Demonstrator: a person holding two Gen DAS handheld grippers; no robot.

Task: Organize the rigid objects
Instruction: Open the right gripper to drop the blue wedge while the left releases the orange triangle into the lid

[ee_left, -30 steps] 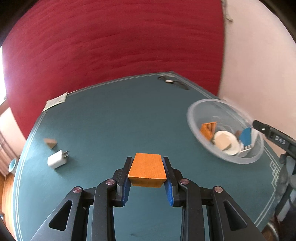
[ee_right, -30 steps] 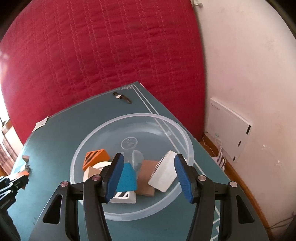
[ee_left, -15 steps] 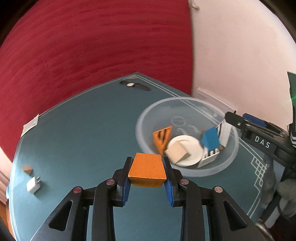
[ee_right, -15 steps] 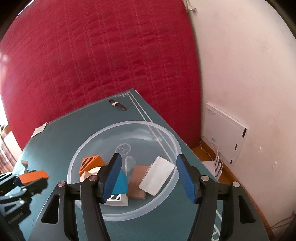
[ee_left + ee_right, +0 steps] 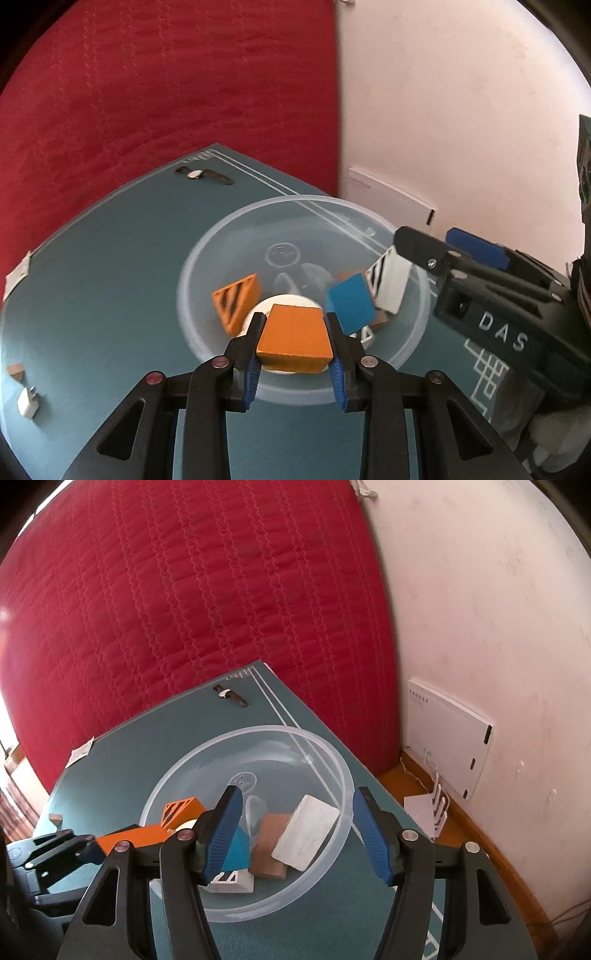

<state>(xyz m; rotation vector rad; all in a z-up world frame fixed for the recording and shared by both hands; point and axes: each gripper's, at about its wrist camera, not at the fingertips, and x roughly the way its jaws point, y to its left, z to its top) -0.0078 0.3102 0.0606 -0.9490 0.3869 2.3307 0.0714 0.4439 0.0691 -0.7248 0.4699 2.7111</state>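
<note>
- Holding an orange block over the near rim of the clear bowl, our left gripper has its blue pads against the block's two sides while its jaws are starting to open.
- We see our right gripper poised over the same bowl from its right side, fingers spread apart with nothing between them.
- Inside the bowl lie an orange striped wedge, a white disc, a blue block, a white slab and a brown block.
- Left of the bowl, well apart on the green table, sit a white charger and a small brown wedge.
- Beyond the bowl, near the table's far corner, lies a wristwatch.
</note>
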